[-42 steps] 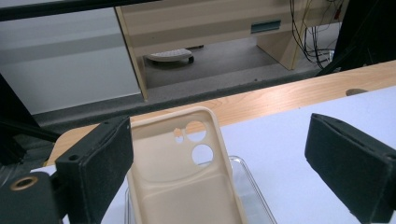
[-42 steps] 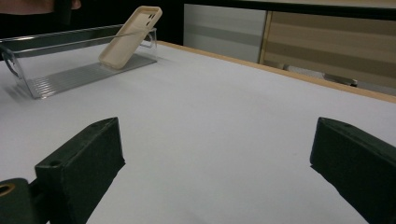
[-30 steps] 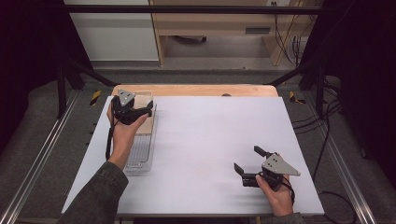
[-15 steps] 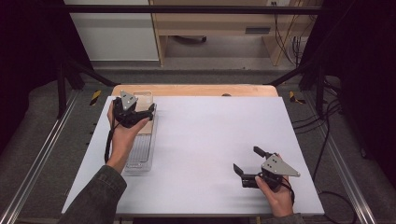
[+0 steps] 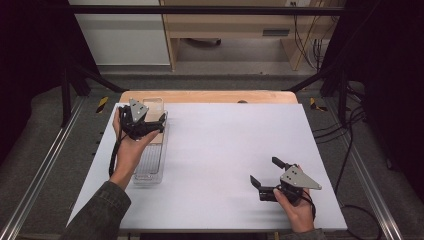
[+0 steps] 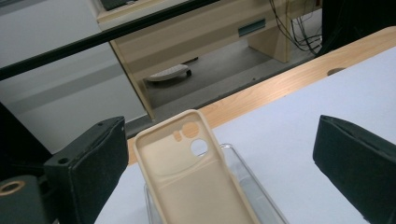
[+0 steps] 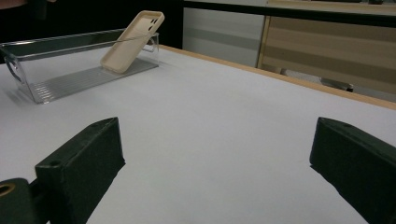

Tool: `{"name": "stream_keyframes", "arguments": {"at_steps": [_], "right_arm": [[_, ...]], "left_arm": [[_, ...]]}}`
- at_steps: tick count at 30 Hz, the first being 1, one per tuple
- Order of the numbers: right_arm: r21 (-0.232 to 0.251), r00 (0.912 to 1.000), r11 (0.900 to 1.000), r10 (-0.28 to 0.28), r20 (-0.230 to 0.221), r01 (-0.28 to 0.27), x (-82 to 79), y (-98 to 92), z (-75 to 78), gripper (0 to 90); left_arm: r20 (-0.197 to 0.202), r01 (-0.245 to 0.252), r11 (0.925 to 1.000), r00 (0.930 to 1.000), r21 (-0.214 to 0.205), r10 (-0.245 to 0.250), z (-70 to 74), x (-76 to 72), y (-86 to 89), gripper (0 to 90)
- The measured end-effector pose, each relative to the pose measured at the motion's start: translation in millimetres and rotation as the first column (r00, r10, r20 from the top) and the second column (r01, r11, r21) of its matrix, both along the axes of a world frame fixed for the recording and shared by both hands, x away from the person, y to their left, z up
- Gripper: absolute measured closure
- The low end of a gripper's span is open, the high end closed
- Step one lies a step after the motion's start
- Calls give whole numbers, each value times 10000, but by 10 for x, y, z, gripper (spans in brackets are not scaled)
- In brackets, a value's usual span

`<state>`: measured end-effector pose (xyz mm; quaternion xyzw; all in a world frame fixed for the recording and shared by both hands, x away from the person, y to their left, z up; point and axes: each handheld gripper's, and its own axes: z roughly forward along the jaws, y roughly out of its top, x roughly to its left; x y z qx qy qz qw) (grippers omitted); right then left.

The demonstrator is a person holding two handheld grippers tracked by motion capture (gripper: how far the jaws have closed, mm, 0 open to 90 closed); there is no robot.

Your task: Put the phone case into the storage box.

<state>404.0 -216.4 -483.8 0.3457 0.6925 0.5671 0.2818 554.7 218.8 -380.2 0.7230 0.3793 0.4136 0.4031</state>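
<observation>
Looking down from the high view, the left gripper (image 5: 159, 125) hovers with jaws spread over the far end of the clear tray (image 5: 150, 170), where the beige case (image 5: 154, 107) leans. The right gripper (image 5: 265, 172) rests released near the table's (image 5: 225, 145) front right. Along the left gripper's jaws, the case (image 6: 196, 177) lies tilted between them, untouched. From the right gripper view, the case (image 7: 133, 42) props against the tray's (image 7: 56, 79) far wall, well apart.

Beige phone case (image 6: 196, 182), clear ribbed tray (image 7: 70, 79), white table (image 5: 225, 150)
</observation>
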Motion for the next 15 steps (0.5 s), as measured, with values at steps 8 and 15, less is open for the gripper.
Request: {"name": "stream_keyframes", "arguments": {"at_steps": [8, 15], "right_arm": [[32, 10000, 10000, 4, 6, -4, -7, 2, 4, 26], [39, 10000, 10000, 13, 20, -13, -8, 6, 5, 26]], "left_arm": [[196, 723, 9963, 9971, 469, -733, 77, -147, -93, 33], [364, 1467, 9882, 9883, 435, -1483, 108, -279, -171, 32]]}}
